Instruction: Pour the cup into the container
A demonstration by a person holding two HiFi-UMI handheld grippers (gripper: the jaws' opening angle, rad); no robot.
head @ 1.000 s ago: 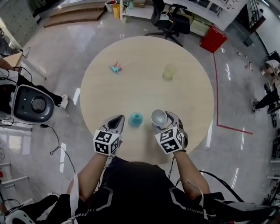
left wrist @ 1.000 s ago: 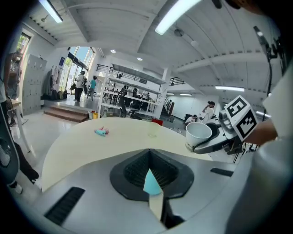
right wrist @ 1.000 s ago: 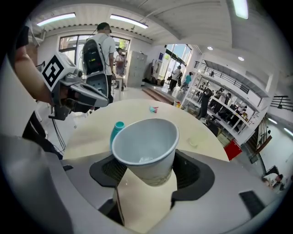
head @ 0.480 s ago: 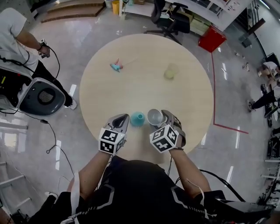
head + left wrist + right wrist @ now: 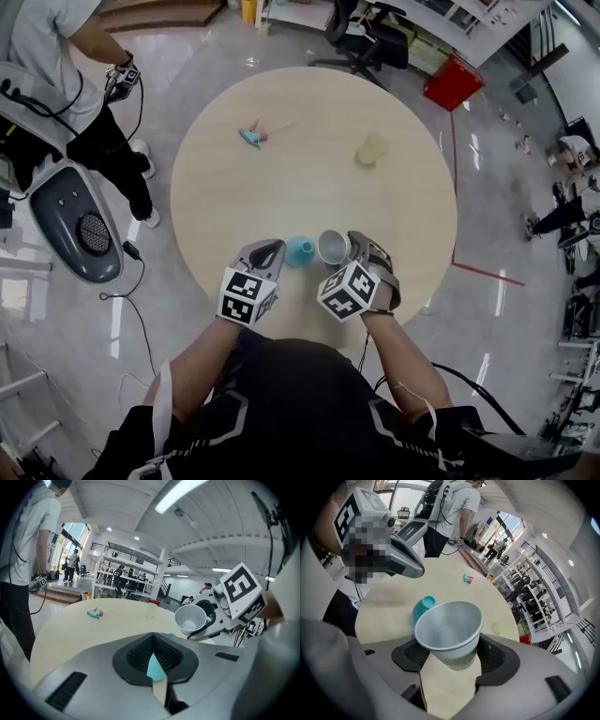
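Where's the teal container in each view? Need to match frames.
Head view: teal container at centre, just left of the white cup.
Left gripper view: low centre, a teal sliver past the jaws.
Right gripper view: left of centre, behind the cup.
Shared landmark: that cup, visible in all three.

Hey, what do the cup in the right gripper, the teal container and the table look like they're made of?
The cup is probably paper: matte white, thin wall, rolled rim. The teal container is likely plastic: smooth, even colour, slight sheen. The table looks like pale wood or laminate: flat beige, matte top.
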